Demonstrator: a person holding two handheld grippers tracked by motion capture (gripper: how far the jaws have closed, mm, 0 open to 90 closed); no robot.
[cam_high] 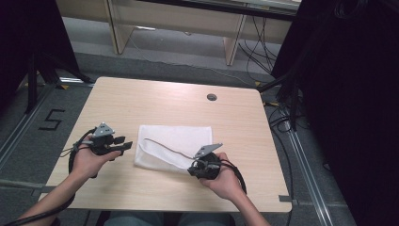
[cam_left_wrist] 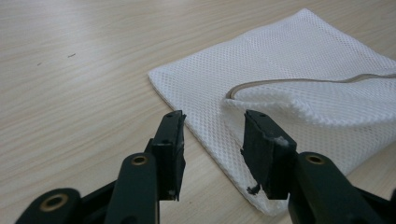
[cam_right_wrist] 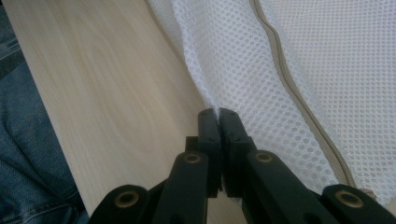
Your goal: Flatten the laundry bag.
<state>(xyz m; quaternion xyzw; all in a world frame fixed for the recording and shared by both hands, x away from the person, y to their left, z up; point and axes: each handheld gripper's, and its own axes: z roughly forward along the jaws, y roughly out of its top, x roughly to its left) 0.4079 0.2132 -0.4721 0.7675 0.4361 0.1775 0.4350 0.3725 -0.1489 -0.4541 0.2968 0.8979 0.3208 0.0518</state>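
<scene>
Nearest, at the table's front edge, a person's right hand holds the right gripper (cam_high: 194, 168), its jaws pressed together on the near edge of a white mesh bag (cam_high: 173, 146), pinching a fold of netting. To the left, the left gripper (cam_high: 123, 143) hangs just beside the bag's left end, jaws spread and holding nothing. The bag lies flat near the middle of the wooden table (cam_high: 155, 96), its tan zipper (cam_right_wrist: 296, 95) curving across it. It looks empty, light, limp and floppy; hems and corners seem the surest places to grip.
</scene>
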